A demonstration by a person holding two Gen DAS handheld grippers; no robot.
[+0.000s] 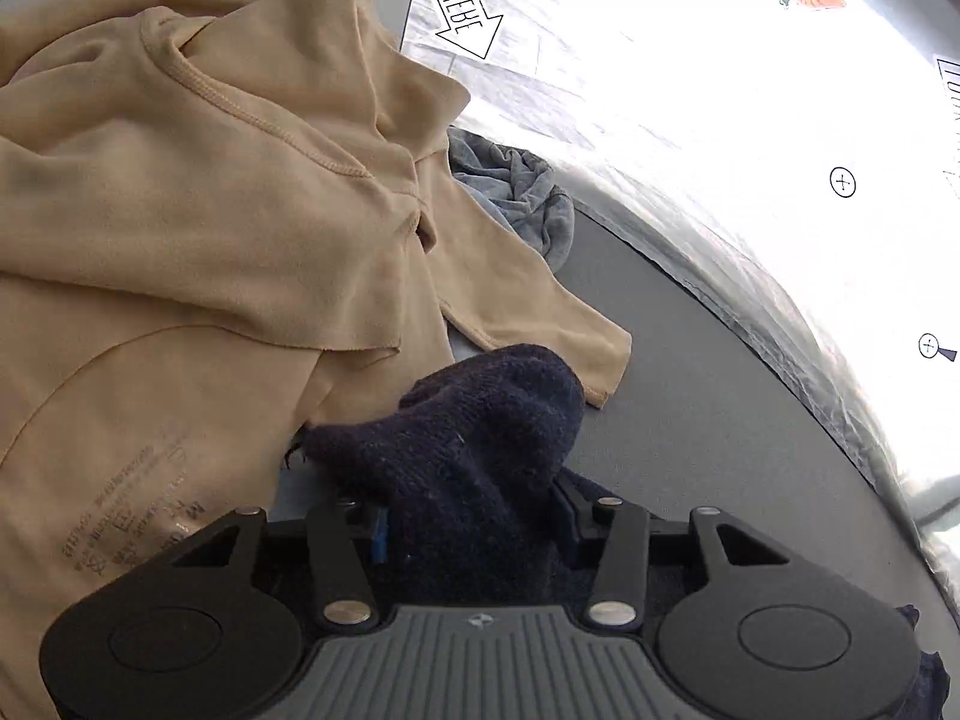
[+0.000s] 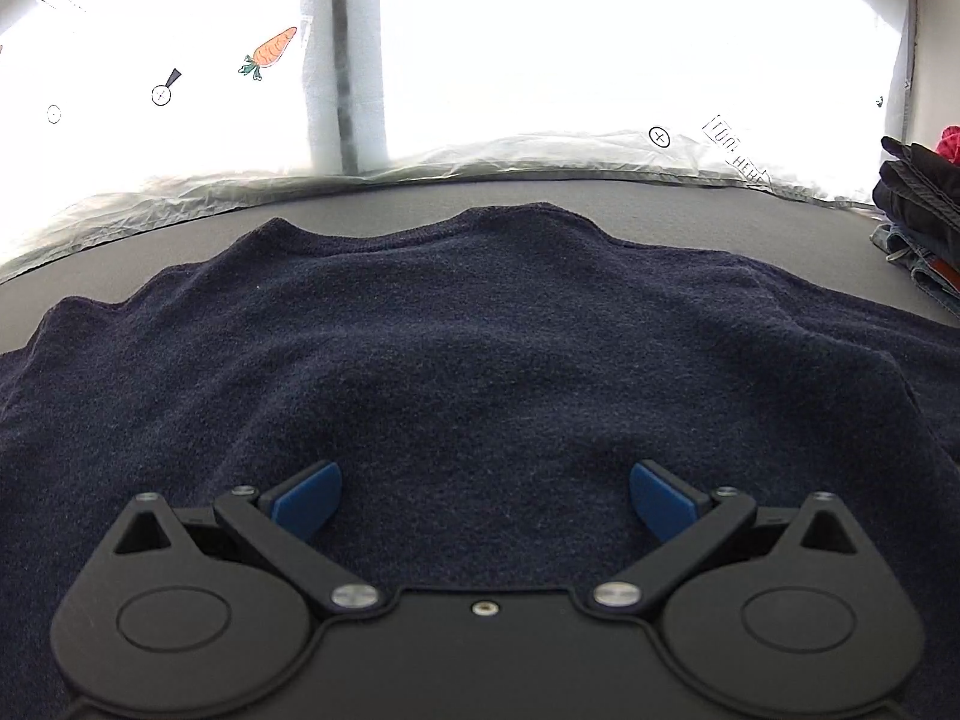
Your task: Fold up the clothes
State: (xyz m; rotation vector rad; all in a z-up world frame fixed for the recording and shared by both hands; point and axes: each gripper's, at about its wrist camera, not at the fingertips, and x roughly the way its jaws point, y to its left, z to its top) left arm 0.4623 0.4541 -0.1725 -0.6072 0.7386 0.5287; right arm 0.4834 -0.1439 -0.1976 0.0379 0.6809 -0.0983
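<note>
While the left tongs clamp a bunched fold of the navy sweater beside the tan shirt, the right tongs — spread apart — hover over it on the table.

Grey table; carrot sticker on white sheet.

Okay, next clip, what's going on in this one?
A person with two handheld grippers is folding laundry on a grey table. The left gripper is shut on a bunched part of a navy knit sweater. The right gripper hovers open over the sweater's spread body. A tan shirt lies crumpled at the left with a grey-blue garment behind it, and a stack of dark clothes sits at the far right.
</note>
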